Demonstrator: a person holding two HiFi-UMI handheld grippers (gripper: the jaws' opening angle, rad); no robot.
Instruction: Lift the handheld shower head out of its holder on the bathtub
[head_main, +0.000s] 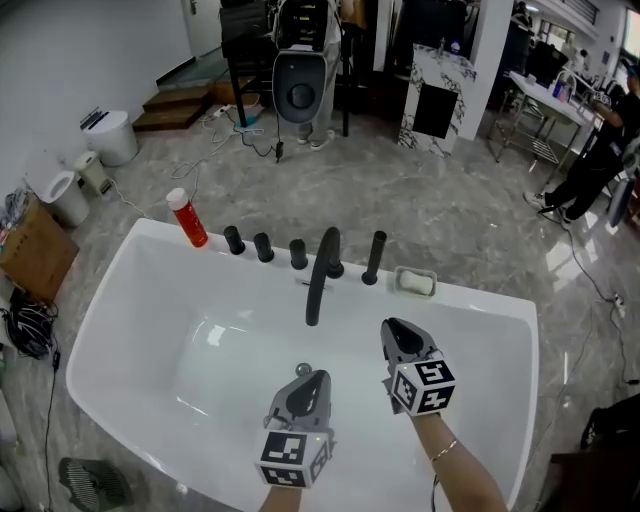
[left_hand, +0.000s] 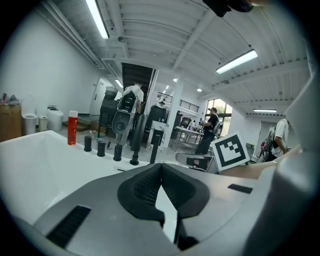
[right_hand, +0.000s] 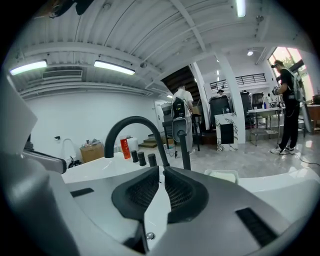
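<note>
Black handheld shower head (head_main: 375, 256), upright in its holder on the white bathtub (head_main: 120, 330) rim, not yet lifted; left gripper (head_main: 316, 378) clenched empty, right gripper (head_main: 393, 327) slightly parted, empty, both short of it.

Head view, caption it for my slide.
Left gripper and right gripper over the white bathtub, short of the faucet and the handheld shower head upright on its rim.

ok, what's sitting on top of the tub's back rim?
On the tub rim, left to right: red bottle, three black knobs, curved black spout, upright handheld shower head, white soap dish. The shower head covers its holder; the dish's contents can't be made out.
</note>
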